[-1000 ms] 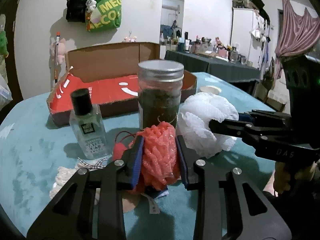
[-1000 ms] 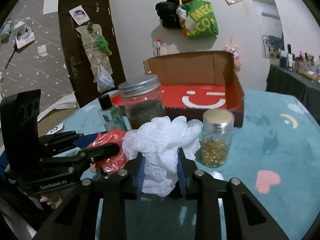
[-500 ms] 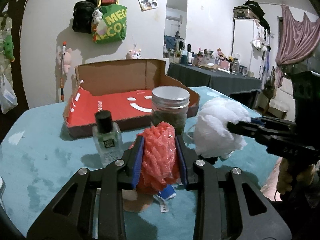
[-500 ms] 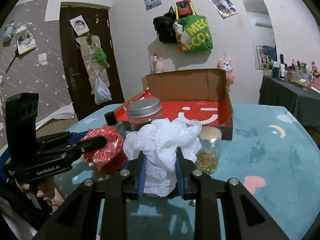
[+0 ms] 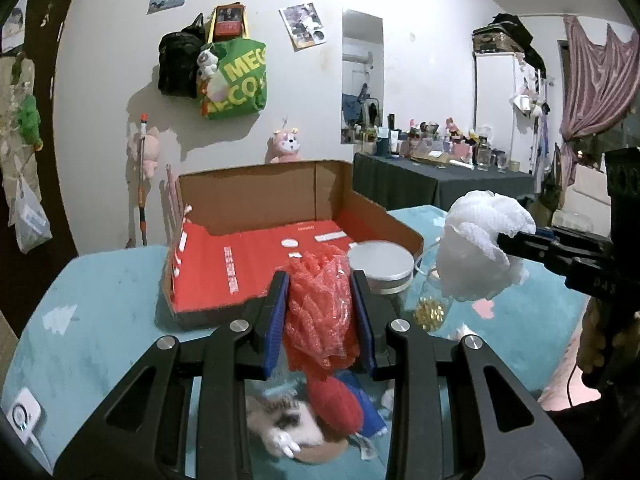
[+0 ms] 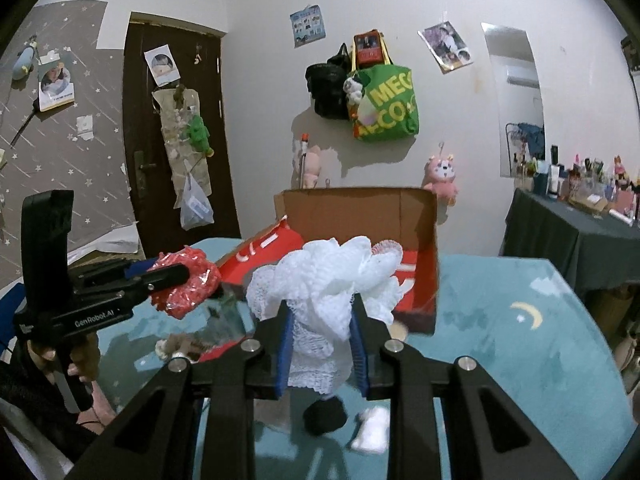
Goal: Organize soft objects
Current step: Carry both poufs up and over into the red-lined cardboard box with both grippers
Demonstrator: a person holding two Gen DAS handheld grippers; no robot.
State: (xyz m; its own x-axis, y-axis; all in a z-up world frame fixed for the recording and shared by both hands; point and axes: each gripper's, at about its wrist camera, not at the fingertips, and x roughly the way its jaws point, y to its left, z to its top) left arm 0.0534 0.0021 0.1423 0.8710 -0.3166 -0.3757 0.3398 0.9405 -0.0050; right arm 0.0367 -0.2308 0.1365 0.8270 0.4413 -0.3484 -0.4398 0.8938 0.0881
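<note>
Aloft above a teal-covered bench (image 5: pixel 100 320), two pairs of hand-held tongs each carry a mesh bath puff. The left tongs (image 5: pixel 320 312) are pinched on a red puff (image 5: pixel 320 300), its netting bulging out between the blue pads, with a denser red bundle and a blue tag hanging beneath. The right tongs (image 6: pixel 320 336) are pinched on a white puff (image 6: pixel 328 280), whose ruffles spill up and over the black fingers (image 6: pixel 362 344); from the left wrist camera the same white puff (image 5: pixel 480 248) shows at the tip of the right tongs (image 5: pixel 504 240), held clear of the bench. A hand (image 6: pixel 76 360) grips the handle of the left tongs at the left edge of the right wrist view.

Behind both puffs sits an open cardboard box (image 5: pixel 260 196) with a red printed floor, its brown walls upright at the back and on the right. Just in front of it stand a jar with a silver screw lid (image 5: pixel 380 268) and a smaller glass jar of golden beads (image 5: pixel 430 312), partly hidden by the fingers. A small plush toy (image 5: pixel 288 428), blurred, lies on the bench below the red puff. A green tote bag (image 6: pixel 384 104) hangs on the white wall beyond.
</note>
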